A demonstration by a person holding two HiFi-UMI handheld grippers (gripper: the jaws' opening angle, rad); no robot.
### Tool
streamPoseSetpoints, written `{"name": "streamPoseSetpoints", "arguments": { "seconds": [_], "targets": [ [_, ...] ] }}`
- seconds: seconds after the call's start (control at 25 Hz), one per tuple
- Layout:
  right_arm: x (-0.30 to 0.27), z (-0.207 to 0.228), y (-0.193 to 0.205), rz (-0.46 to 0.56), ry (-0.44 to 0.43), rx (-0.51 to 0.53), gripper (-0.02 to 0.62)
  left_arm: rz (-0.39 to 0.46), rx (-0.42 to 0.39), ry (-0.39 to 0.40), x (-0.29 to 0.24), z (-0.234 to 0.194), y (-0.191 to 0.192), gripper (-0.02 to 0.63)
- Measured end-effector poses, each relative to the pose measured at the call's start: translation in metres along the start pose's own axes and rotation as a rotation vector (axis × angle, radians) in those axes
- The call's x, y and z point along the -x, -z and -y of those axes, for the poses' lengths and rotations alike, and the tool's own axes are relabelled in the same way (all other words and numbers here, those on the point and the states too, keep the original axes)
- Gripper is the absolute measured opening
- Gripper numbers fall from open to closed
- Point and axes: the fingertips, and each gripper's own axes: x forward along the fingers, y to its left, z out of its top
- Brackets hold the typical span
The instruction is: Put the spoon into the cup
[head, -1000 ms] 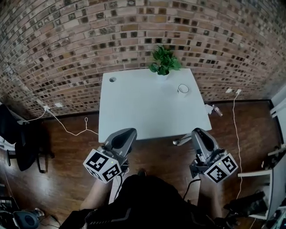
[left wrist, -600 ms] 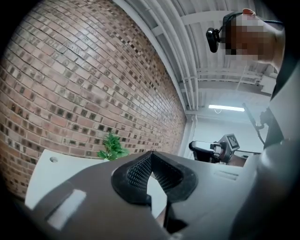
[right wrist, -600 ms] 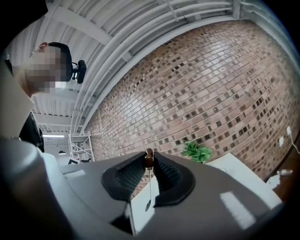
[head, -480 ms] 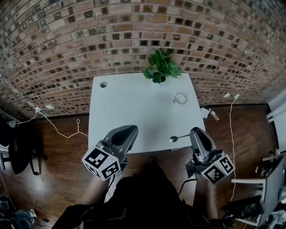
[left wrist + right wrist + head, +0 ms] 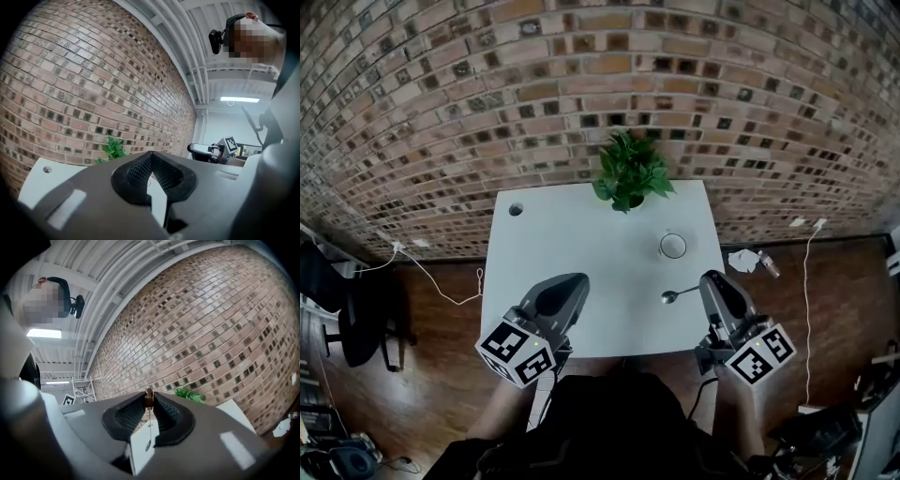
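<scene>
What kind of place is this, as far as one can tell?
Probably an indoor studio or loft-like workroom: a bare brick wall, a wooden floor and a white table with a potted plant.

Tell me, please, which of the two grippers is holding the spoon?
The right gripper: its jaws pinch the spoon by the handle. The left gripper has its jaws together with nothing between them.

No legible words, brands or numbers anywhere, only black-and-white square markers point(image 5: 517, 352) on the left tool point(image 5: 570, 281) and right tool point(image 5: 711, 279)
</scene>
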Motion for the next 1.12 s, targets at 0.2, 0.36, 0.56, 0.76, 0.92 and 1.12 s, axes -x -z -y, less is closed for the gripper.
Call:
{"name": "streamPoseSetpoints", "arguments": {
  "seconds": [0.2,0.36,0.56,0.76,0.92,1.12],
  "targets": [
    [-0.018,0.029,-0.002,0.009,-0.035,-0.05,0.058,-0.036,0.004,-0.05,-0.02,-0.005,0.01,-0.006],
    [-0.025,0.046,0.0,-0.002,-0.022,-0.057,0.058,-0.06,0.027,-0.07,-0.024,-0.014,0.018,-0.006],
    [-0.03,0.058,-0.006,0.021,0.022,-0.053,0.058,-0.035,0.011,-0.049,-0.025,-0.026,0.008,-0.006],
    [-0.043,0.057,-0.017,0.041,0.048,-0.011,0.058,-0.033,0.028,-0.036,-0.019,-0.042,0.004,-0.006],
    [-0.056,0.07,-0.009,0.004,0.076,0.01,0.058,-0.04,0.031,-0.012,-0.027,-0.058,0.016,-0.006],
    [-0.072,0.097,0.012,-0.044,0.06,-0.037,0.058,-0.102,-0.024,-0.016,-0.055,-0.07,0.03,-0.006]
  ]
}}
